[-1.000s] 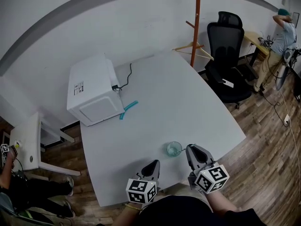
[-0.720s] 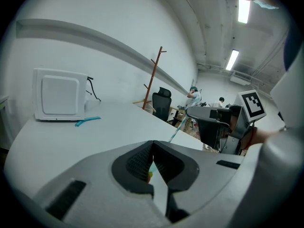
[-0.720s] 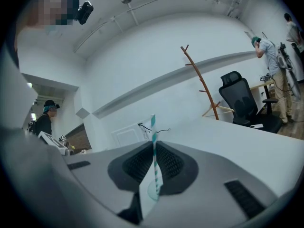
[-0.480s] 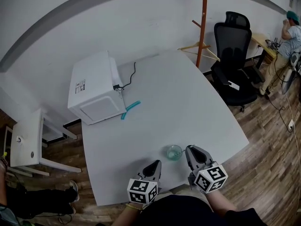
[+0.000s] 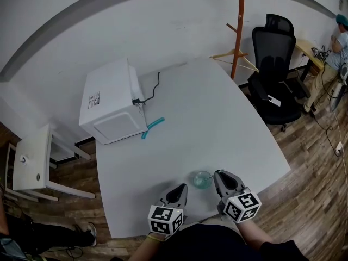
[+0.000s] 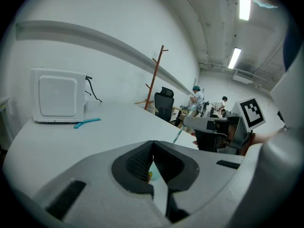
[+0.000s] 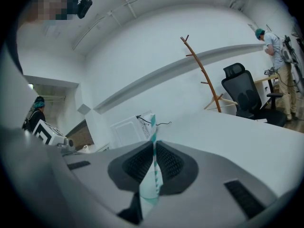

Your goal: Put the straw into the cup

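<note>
A clear, teal-tinted cup point(image 5: 202, 179) stands near the front edge of the white table point(image 5: 217, 124). My right gripper point(image 5: 219, 175) is just right of the cup, shut on a teal-and-white striped straw point(image 7: 153, 127) that sticks up between its pads in the right gripper view. In the left gripper view the straw point(image 6: 177, 136) shows as a thin teal line slanting below the right gripper. My left gripper point(image 5: 180, 188) is left of the cup and nearer the table edge. Its jaws meet at the tips with nothing held point(image 6: 152, 145).
A white microwave point(image 5: 111, 109) with a black cord sits at the table's back left, a teal object point(image 5: 152, 127) lying beside it. An orange coat stand point(image 5: 239, 26) and a black office chair point(image 5: 277, 86) stand behind right. A small white side table point(image 5: 32, 165) is at left.
My right gripper has sunk a little beside the cup with the straw still in it. The left gripper has barely shifted. A person at the lower left has left the head view.
</note>
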Demonstrator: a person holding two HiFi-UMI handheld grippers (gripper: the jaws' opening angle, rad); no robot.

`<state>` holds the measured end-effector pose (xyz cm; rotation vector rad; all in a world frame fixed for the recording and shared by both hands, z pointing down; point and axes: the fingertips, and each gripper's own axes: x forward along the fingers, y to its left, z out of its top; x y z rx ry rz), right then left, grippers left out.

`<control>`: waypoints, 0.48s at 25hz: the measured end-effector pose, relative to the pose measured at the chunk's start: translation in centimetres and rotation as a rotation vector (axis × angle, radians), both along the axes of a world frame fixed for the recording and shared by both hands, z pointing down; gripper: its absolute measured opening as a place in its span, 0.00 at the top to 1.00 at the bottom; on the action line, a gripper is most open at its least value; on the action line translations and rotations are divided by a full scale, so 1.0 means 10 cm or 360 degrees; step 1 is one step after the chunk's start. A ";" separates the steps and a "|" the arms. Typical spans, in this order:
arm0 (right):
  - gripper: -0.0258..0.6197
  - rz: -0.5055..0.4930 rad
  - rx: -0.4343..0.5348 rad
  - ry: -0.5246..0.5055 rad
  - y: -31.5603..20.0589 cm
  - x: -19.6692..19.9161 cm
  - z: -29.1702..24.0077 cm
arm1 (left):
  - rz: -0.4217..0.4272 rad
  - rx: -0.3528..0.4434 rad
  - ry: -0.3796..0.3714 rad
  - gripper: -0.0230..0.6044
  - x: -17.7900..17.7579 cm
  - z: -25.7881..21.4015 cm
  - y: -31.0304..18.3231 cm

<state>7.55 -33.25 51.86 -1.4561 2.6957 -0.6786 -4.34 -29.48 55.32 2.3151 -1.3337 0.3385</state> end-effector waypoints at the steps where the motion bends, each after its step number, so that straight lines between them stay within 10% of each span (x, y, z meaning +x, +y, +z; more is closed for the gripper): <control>1: 0.90 -0.0004 -0.0008 0.0002 0.00 -0.01 0.03 | -0.0003 -0.0002 0.0000 0.93 0.00 0.01 0.00; 12: 0.90 -0.0031 -0.0110 0.0042 -0.01 -0.06 0.29 | -0.0035 -0.0034 0.0008 0.93 -0.02 0.10 -0.03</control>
